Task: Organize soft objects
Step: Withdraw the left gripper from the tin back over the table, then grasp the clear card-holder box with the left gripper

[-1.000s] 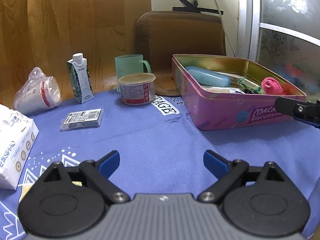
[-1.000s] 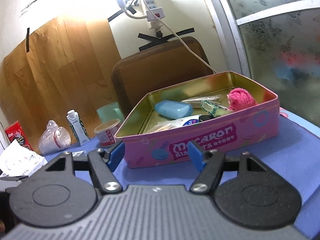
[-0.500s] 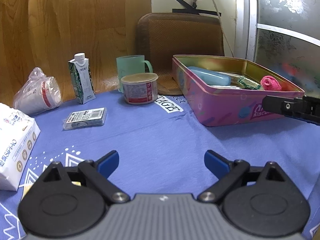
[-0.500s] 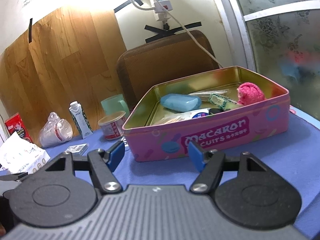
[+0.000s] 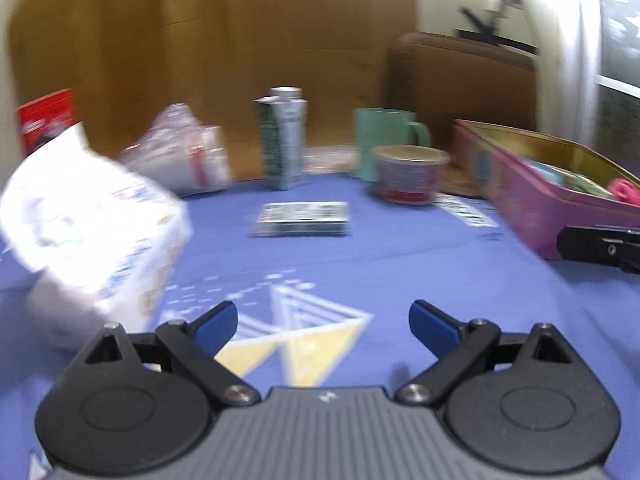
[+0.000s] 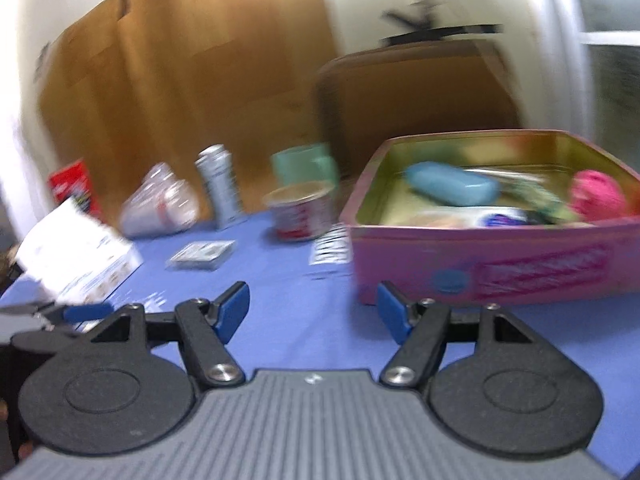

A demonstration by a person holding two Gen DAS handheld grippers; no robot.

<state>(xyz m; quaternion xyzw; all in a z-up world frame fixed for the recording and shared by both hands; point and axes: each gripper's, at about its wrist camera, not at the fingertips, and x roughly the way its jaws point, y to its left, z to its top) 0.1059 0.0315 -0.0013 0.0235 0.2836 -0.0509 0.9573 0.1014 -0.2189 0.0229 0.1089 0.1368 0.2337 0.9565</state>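
Both views are motion-blurred. A white tissue pack [image 5: 92, 224] lies on the blue cloth at the left, just ahead and left of my open left gripper [image 5: 324, 324], which holds nothing. The pack [image 6: 76, 260] also shows far left in the right wrist view. A pink biscuit tin [image 6: 500, 268] stands to the right, holding a pink fluffy ball [image 6: 596, 196], a blue case [image 6: 452, 188] and some packets. My right gripper [image 6: 314, 312] is open and empty, low over the cloth, in front of the tin's left corner. The tin [image 5: 532, 200] is at the right of the left wrist view.
Along the back stand a bagged stack of cups [image 5: 184, 160], a small carton [image 5: 284, 140], a green mug [image 5: 384, 140] and a lidded tub [image 5: 408, 176]. A flat packet [image 5: 302, 218] lies mid-cloth. A red box [image 5: 44, 120] leans at far left. A brown chair back [image 6: 420, 100] rises behind.
Both views have swung left: the tin has slid toward the right edge, and the tissue pack has come in larger and closer at the left. Both grippers have stayed open and empty.
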